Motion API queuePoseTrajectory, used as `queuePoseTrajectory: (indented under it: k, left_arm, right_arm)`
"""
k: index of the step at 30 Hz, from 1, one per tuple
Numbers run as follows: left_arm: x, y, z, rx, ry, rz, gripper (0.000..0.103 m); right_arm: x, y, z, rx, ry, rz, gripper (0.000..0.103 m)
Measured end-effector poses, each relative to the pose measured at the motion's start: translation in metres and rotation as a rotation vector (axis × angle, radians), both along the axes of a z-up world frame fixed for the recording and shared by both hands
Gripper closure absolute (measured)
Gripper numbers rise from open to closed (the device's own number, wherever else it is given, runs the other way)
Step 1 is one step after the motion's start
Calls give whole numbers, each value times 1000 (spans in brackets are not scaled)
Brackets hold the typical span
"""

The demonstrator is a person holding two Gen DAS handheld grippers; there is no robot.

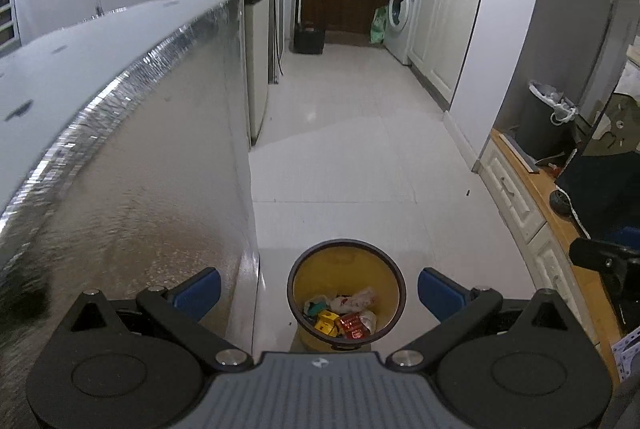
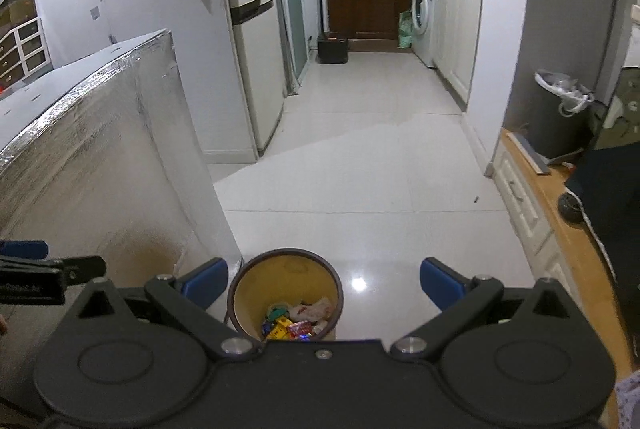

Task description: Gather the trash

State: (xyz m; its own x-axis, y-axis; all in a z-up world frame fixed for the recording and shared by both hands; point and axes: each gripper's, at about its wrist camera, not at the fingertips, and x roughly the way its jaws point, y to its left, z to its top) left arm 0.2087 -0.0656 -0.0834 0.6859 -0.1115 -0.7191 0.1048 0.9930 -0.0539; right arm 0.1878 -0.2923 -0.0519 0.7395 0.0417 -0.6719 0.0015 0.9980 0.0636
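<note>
A small round bin point(image 1: 346, 261) with a dark rim and yellow inside stands on the white floor by the foil-covered counter. It holds several pieces of trash point(image 1: 344, 315): white crumpled wrappers, yellow and red packets, something green. My left gripper point(image 1: 319, 295) is open and empty, high above the bin. In the right wrist view the bin point(image 2: 285, 269) with its trash point(image 2: 298, 319) sits below, left of centre. My right gripper point(image 2: 323, 287) is open and empty above it. The right gripper's edge shows in the left view point(image 1: 608, 265), the left one's in the right view point(image 2: 36, 269).
The foil-wrapped counter point(image 1: 132, 157) fills the left. A fridge point(image 2: 252, 41) stands behind it. A low wooden-topped cabinet point(image 1: 552, 213) with a tall grey bin point(image 1: 546, 121) runs along the right. The corridor leads to a washing machine point(image 1: 402, 15) and a dark door.
</note>
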Motion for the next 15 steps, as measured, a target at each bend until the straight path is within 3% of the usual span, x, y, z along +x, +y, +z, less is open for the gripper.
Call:
queuePoseTrajectory:
  k: [7, 15]
  left_arm:
    - [-33, 2, 12, 51, -74, 3, 0]
    - [-59, 8, 19, 38, -96, -15, 0]
  right_arm:
    - [-33, 2, 12, -7, -40, -6, 0]
    - [-61, 12, 12, -35, -44, -30, 0]
